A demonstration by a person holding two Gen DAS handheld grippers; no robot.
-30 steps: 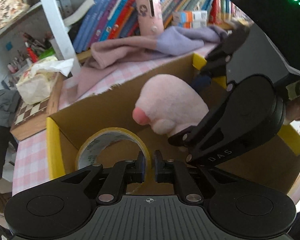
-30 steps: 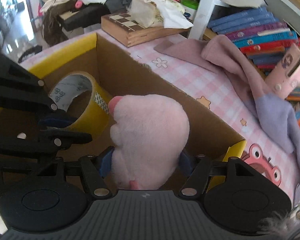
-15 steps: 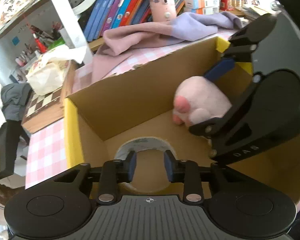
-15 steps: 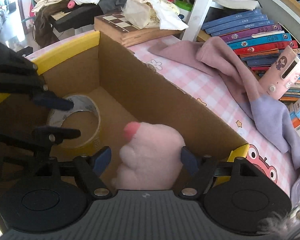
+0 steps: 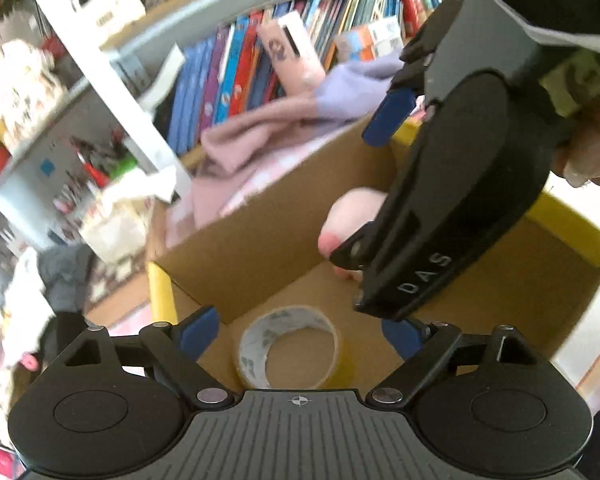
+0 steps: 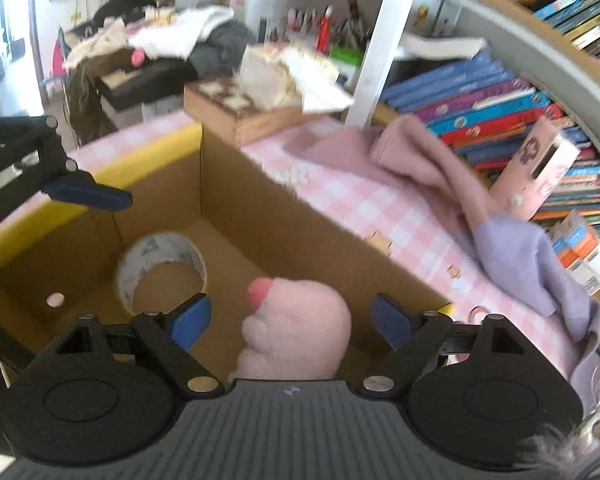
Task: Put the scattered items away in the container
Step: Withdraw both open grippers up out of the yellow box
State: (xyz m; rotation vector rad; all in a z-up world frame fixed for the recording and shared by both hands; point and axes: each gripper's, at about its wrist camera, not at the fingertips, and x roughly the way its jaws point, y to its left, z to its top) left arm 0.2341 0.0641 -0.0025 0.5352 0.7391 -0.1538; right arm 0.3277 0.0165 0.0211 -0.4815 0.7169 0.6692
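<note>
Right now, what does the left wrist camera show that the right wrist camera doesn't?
Only the left wrist view shows the person's hand holding the right gripper, and the far yellow corner of the cardboard box.

Only the right wrist view shows the wooden chess box and the clothes-covered desk behind.

Both show the tape roll and pink plush toy lying inside the box, the pink and lilac cloth, the books, and both grippers with jaws opening, nothing gripped, including the left gripper.

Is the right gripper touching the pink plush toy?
Apart. The right wrist view shows the right gripper jaws opening, gaps either side of the pink plush toy.
</note>
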